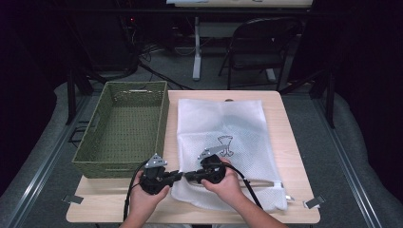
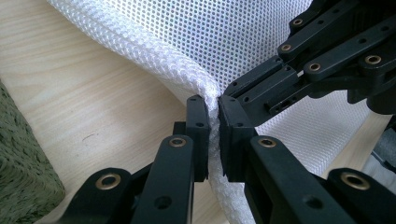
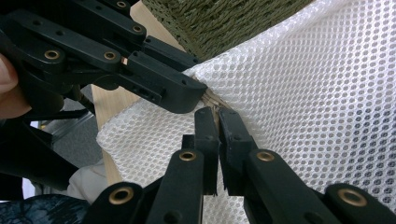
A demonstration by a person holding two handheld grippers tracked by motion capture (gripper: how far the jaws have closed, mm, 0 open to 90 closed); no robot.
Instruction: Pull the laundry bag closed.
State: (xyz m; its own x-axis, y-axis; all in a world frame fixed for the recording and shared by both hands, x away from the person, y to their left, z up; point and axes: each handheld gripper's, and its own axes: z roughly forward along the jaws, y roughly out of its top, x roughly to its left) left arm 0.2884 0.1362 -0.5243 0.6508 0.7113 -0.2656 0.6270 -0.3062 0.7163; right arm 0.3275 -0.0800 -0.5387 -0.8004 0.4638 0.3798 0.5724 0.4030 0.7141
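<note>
From the high view, the white mesh bag (image 1: 223, 142) lay flat on the surface (image 1: 290, 142), and both grippers met at its near left edge beside the green basket (image 1: 124, 128).

In the left gripper view, the left gripper (image 2: 214, 122) had its jaws pinching the bag's hem (image 2: 173, 60).

In the right gripper view, the right gripper (image 3: 217, 125) pinched the same edge; lifting together, evenly, would likely prevent slipping. The basket wall (image 3: 224, 18) stood close.

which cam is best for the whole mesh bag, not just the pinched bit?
High view: the white mesh bag lies flat on the wooden table, full outline visible beside the green basket. Left gripper view shows just its folded edge pinched in the left claw; right gripper view shows close-up mesh at the right claw.
</note>
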